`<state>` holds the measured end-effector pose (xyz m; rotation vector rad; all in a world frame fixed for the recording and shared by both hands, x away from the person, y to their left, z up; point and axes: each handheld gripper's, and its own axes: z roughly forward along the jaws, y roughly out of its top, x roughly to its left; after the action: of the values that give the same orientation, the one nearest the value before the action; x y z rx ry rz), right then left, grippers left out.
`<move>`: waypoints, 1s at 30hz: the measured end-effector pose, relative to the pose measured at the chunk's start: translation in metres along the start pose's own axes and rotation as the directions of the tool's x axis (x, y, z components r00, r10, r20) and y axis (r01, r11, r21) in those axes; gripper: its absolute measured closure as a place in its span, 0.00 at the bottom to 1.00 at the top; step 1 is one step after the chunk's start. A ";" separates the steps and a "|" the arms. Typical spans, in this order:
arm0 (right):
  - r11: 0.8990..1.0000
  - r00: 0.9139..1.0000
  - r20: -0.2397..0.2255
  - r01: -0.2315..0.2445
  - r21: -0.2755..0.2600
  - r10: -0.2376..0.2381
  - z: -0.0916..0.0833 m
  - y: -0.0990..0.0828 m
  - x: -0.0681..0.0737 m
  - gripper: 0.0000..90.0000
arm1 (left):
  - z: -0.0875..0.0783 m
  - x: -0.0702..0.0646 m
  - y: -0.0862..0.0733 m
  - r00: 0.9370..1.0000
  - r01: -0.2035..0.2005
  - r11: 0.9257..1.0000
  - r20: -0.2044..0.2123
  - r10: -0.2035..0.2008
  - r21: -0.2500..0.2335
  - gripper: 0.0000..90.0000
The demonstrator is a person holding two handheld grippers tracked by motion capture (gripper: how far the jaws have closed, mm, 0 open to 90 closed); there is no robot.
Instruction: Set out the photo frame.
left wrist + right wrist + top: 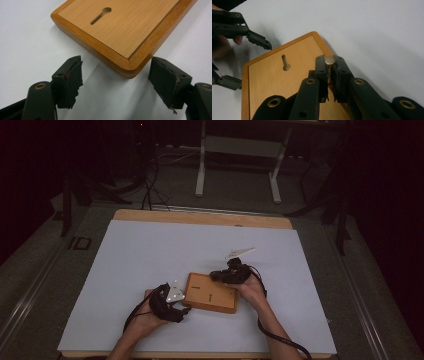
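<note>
Wood makes up the one board [211, 293] on the white tabletop [150, 255]. In the high view it lies flat between the two grippers, its long side running from the left gripper [186, 305] across toward the right gripper [216, 276]. The left gripper sits just beside the board's near left corner; the right gripper reaches over the far right part. One hand [252, 292] carries the right gripper, and the other hand [150, 317] the left. Two dark slots show on the board's top from here.

In the left gripper view, the two fingers [71, 80] stand wide apart with nothing between the pads. A rounded corner of the board [120, 32] points straight into the gap and stops just ahead of the fingertips, touching neither. The board stretches away from the fingers, up and to the right. One keyhole slot [100, 15] lies well beyond the fingers, its round end farther off and its narrow end nearer.

In the right gripper view, the two fingers [322, 72] are nearly closed on one small brass pin [329, 60], which stands upright between them with its round head level with the fingertips. The board [269, 85] lies under and left of these fingers, one corner pointing away beyond the fingertips. One keyhole slot [285, 63] sits just left of the fingers, its narrow end pointing away. The left gripper [252, 60], its fingers spread, waits past the board's far left edge.
</note>
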<state>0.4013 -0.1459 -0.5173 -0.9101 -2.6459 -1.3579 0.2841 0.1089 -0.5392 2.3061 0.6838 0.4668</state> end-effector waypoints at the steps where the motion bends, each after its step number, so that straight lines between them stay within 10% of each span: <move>1: 1.000 1.000 -0.001 0.000 0.001 0.000 0.000 0.000 0.000 0.93 | 0.000 0.000 0.000 1.000 -0.002 1.000 -0.001 0.002 -0.002 0.29; 20: 0.998 0.996 -0.058 -0.067 0.015 0.068 0.001 0.003 -0.010 0.92 | 0.001 -0.005 0.004 0.999 -0.044 0.998 -0.020 0.043 -0.049 0.30; 30: 0.994 0.991 -0.084 -0.108 0.017 0.109 0.002 0.004 -0.017 0.93 | 0.004 -0.008 0.009 0.992 -0.078 0.995 -0.109 0.071 -0.059 0.33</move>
<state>0.4182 -0.1512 -0.5204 -0.9571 -2.5010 -1.3230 0.2832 0.0965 -0.5371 2.2659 0.6264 0.6414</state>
